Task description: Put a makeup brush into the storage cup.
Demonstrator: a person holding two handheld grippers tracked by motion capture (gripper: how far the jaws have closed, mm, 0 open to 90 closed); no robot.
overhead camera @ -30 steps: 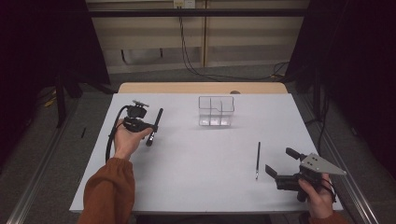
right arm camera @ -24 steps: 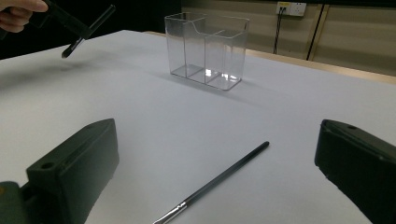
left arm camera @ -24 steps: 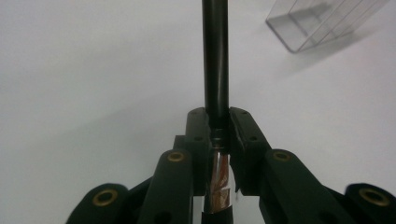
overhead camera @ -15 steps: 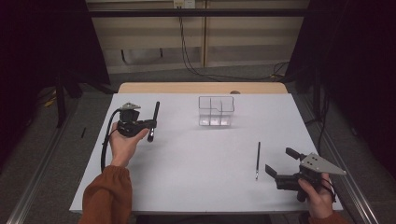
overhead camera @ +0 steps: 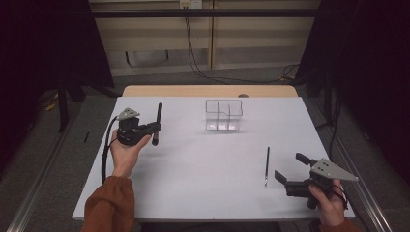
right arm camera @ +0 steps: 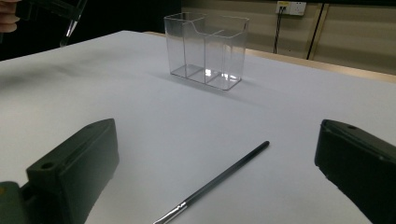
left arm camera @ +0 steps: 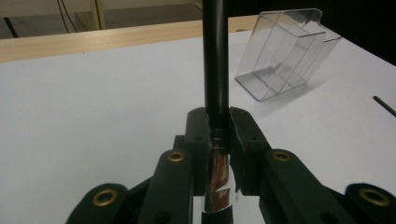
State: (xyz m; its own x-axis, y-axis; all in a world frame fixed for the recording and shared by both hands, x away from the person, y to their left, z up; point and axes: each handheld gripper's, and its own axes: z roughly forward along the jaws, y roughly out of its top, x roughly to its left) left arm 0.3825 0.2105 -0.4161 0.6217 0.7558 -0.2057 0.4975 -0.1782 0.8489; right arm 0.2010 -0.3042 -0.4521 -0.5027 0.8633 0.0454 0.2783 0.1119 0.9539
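left gripper point(overhead camera: 153, 129) is clamped on a black pen point(overhead camera: 157, 123) held up left of the clear organizer point(overhead camera: 223, 115), right gripper point(overhead camera: 290, 170) wide open by 2nd pen point(overhead camera: 266, 166), imo it could slip bc the grip's near one end.

Table top point(overhead camera: 193, 169): matt white sheet, smooth, paper-like, no sheen.
Table edge point(overhead camera: 169, 91): pale wood, bare strip beyond the white sheet's far side.
Organiser point(overhead camera: 223, 115): clear hard plastic, glossy, with bright glints on its floor; stands on the white sheet.
Pen in left gripper point(left arm camera: 215, 70): black barrel, smooth, satin; a polished chrome-like metal band point(left arm camera: 216, 182) just below the jaws.
Left gripper point(left arm camera: 218, 128): matt black plastic jaws with brass-coloured metal rivets point(left arm camera: 176, 156).
Brush on sheet point(right arm camera: 219, 179): thin dark handle, smooth, with shiny metal ferrule point(right arm camera: 170, 214).
Right gripper point(overhead camera: 290, 168): matt black jaws; flat grey metal-looking plate point(overhead camera: 331, 170) on top.
Sleeve point(overhead camera: 109, 205): rust-orange cloth, soft and matt.
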